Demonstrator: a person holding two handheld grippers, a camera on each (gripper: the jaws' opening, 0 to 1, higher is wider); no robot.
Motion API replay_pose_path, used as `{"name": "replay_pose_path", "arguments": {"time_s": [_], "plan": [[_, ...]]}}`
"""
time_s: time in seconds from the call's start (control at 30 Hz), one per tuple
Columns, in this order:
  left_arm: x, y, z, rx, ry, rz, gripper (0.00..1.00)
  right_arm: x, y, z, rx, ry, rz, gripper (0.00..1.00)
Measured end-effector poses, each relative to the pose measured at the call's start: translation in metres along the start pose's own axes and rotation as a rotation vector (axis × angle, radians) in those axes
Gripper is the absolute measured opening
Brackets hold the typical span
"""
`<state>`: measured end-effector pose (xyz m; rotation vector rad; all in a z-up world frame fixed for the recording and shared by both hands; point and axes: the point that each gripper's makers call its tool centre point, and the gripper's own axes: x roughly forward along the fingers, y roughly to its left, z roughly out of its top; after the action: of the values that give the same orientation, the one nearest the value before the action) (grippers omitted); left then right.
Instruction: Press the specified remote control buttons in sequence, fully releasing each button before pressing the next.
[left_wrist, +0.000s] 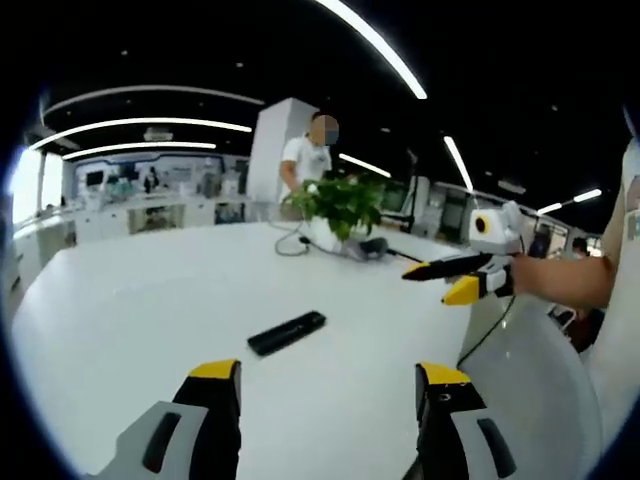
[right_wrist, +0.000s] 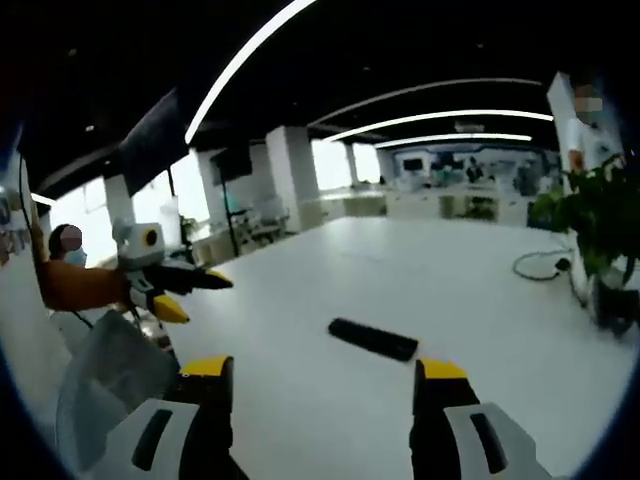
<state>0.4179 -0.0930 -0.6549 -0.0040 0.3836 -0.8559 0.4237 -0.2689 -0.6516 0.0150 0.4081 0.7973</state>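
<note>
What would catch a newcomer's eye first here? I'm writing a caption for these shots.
A black remote lies alone in the middle of a wide white table, ahead of both open tongs. A leafy potted plant stands at the table's far side beside a loose cable, under long bright ceiling lights.

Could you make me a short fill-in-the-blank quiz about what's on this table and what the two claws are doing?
1. The remote control lying on the white table is ____ in colour.
2. The tips of both claws are coloured ____.
3. The left claw has its jaws ____, with nothing between them.
4. Near the table's far edge stands a ____ with green leaves.

Missing words: black; yellow; open; plant
</note>
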Motion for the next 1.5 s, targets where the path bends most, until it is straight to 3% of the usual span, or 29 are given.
{"name": "replay_pose_path", "arguments": {"time_s": [0.23,0.53,0.6,1.1,1.33,1.5], "plan": [[-0.008,-0.003,-0.002,-0.068,-0.021,0.016,0.82,-0.007,0.006,0.0,0.02,-0.018,-0.018,0.77],[-0.013,-0.015,0.001,-0.11,-0.032,0.004,0.84,-0.012,0.011,-0.012,0.045,0.006,-0.031,0.78],[-0.013,-0.015,0.0,-0.112,-0.034,0.007,0.84,-0.013,0.014,-0.015,0.084,0.004,-0.022,0.79],[-0.018,-0.011,0.0,-0.126,-0.033,0.02,0.84,-0.018,0.013,0.003,0.172,-0.068,-0.026,0.75],[-0.024,-0.011,-0.002,-0.13,-0.034,0.018,0.86,-0.016,0.023,0.01,0.136,-0.091,0.002,0.75],[-0.028,-0.013,0.006,-0.128,-0.069,0.0,0.88,-0.016,0.027,0.009,0.101,-0.093,0.011,0.75]]}}
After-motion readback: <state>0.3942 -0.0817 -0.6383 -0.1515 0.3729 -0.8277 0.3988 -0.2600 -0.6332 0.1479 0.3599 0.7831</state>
